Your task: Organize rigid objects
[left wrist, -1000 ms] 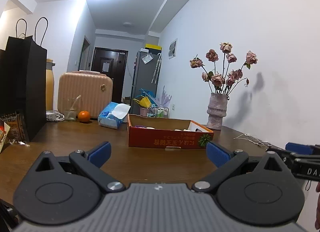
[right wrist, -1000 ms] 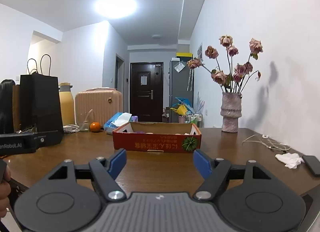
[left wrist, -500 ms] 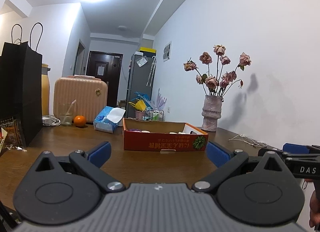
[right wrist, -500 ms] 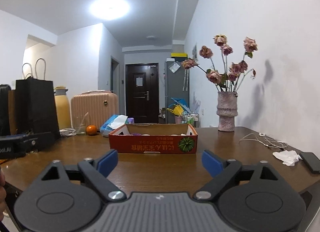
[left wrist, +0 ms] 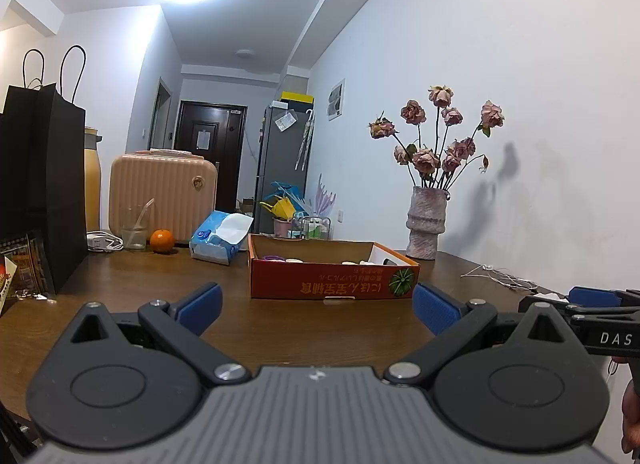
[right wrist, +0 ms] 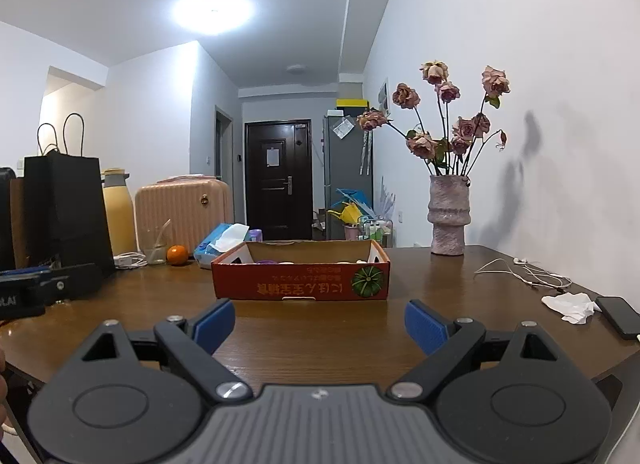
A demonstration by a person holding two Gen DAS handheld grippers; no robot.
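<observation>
Sitting on table (left wrist: 120, 284) | red cardboard box (left wrist: 332, 284) | open top, small items inside

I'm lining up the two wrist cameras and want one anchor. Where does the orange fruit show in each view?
Left wrist: the orange sits left of centre on the table, between the drinking glass and the tissue pack.
Right wrist: the orange is at mid-left, again between the glass and the tissue pack.
Shared landmark: the red cardboard box, right of the orange in both views.
</observation>
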